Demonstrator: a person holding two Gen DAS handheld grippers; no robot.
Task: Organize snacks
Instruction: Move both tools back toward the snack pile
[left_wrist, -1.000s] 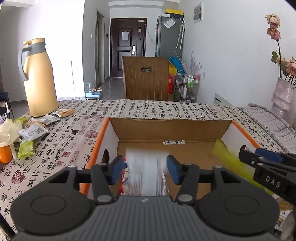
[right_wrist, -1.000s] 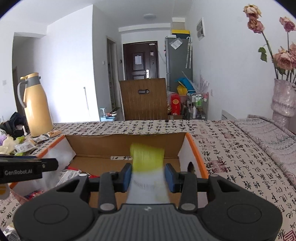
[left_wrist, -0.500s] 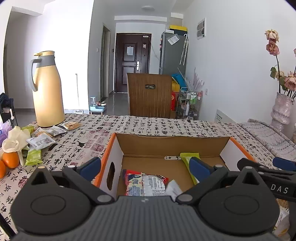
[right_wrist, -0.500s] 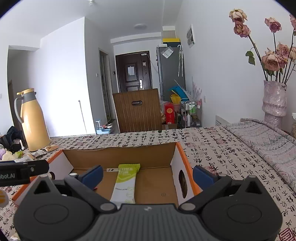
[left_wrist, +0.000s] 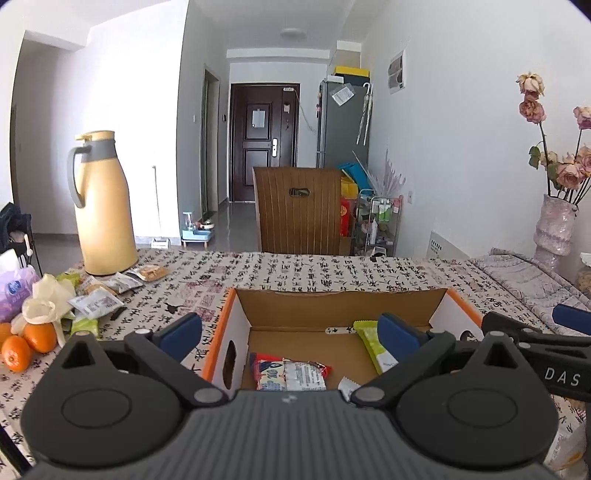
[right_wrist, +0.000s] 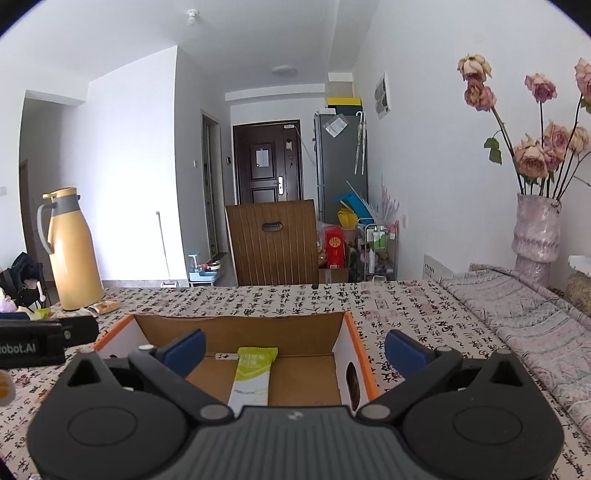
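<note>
A green-and-white snack bar and a red-and-white packet are seen lying flat on the floor of the open cardboard box, apparently set side by side so each stays reachable. A white wrapper corner beside the packet is only partly shown, perhaps a third snack. Both the left gripper and the right gripper are held spread wide and empty above the box. More snacks are left near the thermos.
</note>
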